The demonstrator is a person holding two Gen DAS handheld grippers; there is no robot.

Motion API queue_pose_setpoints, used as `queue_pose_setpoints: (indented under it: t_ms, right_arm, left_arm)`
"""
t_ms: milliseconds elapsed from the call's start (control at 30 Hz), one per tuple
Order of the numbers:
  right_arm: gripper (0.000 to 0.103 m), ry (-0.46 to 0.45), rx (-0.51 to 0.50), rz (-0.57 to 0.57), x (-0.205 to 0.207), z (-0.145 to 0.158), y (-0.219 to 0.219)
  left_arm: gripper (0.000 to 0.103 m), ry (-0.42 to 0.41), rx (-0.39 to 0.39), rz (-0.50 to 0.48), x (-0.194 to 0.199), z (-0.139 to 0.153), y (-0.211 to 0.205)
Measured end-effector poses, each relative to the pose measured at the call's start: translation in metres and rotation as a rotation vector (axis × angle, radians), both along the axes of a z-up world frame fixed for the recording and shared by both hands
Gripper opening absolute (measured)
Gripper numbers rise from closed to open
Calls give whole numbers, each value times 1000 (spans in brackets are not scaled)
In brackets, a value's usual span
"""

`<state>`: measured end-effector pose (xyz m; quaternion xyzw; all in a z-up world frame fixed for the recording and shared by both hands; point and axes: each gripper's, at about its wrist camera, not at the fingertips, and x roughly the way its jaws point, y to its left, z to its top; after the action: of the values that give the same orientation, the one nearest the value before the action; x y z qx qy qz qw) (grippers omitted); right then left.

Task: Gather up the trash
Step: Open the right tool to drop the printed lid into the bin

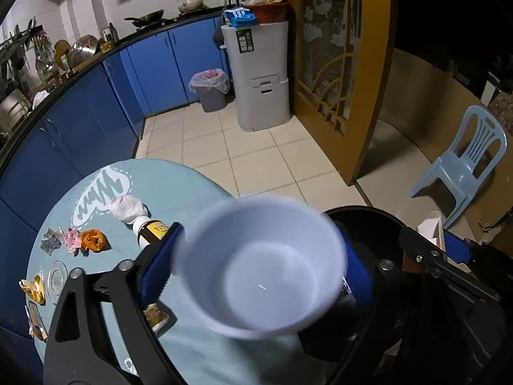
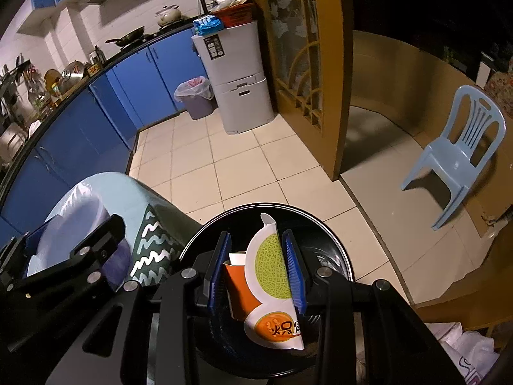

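Observation:
My left gripper (image 1: 259,266) stands wide around a white plastic cup (image 1: 266,272), which is motion-blurred between the blue pads, partly over the table edge and the black bin (image 1: 368,224). The pads do not seem to press on it. My right gripper (image 2: 256,272) is shut on a flattened melon-print carton (image 2: 272,266), held over the black bin (image 2: 333,250). On the teal tablecloth (image 1: 179,186) lie a crumpled tissue (image 1: 126,208), a brown bottle (image 1: 152,229), an orange wrapper (image 1: 93,240), a pink wrapper (image 1: 73,239) and a yellow wrapper (image 1: 33,290).
A glass dish (image 1: 57,277) sits near the table's left rim. A lined grey waste bin (image 1: 210,89) and a grey cabinet (image 1: 261,73) stand by the blue kitchen units. A pale blue plastic chair (image 2: 461,154) is on the right, past the wooden door frame (image 2: 340,96).

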<state>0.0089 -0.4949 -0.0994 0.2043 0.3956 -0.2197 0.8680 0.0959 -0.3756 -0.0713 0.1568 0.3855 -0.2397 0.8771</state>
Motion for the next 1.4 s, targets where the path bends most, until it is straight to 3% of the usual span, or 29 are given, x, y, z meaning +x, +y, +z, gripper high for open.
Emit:
queue_pose_setpoints:
  t_ms: [100, 700, 767, 800, 833, 1133, 1400]
  right_arm:
    - [33, -4, 3, -8, -1, -1, -4]
    - [35, 29, 7, 52, 19, -12, 11]
    - [54, 47, -12, 55, 24, -15, 15]
    - [88, 43, -10, 58, 25, -15, 16]
    - [95, 31, -1, 67, 25, -15, 17]
    - [95, 21, -14, 112, 36, -8, 40]
    - [95, 9, -12, 227, 51, 1, 91]
  left_arm:
    - [99, 13, -23, -6, 0, 2, 2]
    - [99, -3, -15, 126, 12, 9, 51]
    - [99, -7, -16, 146, 15, 10, 61]
    - [99, -8, -16, 155, 16, 11, 65]
    - [99, -10, -16, 169, 16, 11, 71]
    - [99, 20, -3, 302, 25, 4, 126]
    - [99, 34, -2, 402, 29, -3, 176]
